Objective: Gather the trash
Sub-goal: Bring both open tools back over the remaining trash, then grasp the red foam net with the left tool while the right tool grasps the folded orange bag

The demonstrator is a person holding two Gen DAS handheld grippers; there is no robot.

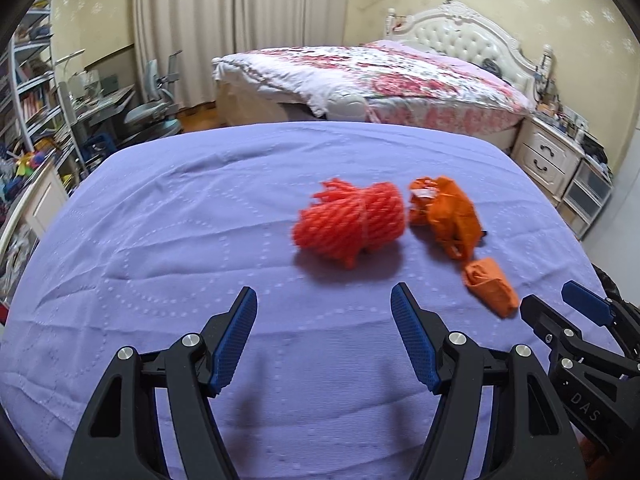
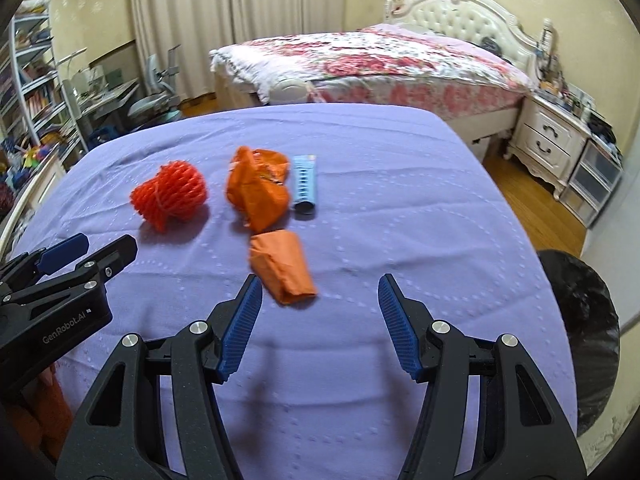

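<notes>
A red foam net (image 1: 350, 220) (image 2: 170, 194) lies on the purple cloth (image 1: 180, 240) (image 2: 400, 200). Beside it lie a crumpled orange wrapper (image 1: 448, 214) (image 2: 260, 188) and a smaller orange crumpled piece (image 1: 490, 286) (image 2: 286, 266). A light blue tube (image 2: 304, 184) lies right of the wrapper. My left gripper (image 1: 324, 308) is open and empty, short of the net. My right gripper (image 2: 320, 296) is open and empty, just short of the small orange piece. Each gripper shows at the edge of the other's view, the right gripper (image 1: 560, 308) and the left gripper (image 2: 96, 248).
A black-lined trash bin (image 2: 580, 332) stands at the right edge of the purple surface. Behind are a bed with a floral quilt (image 1: 380, 76), a white nightstand (image 1: 548, 156), and a desk with a chair and shelves (image 1: 100, 112) at the left.
</notes>
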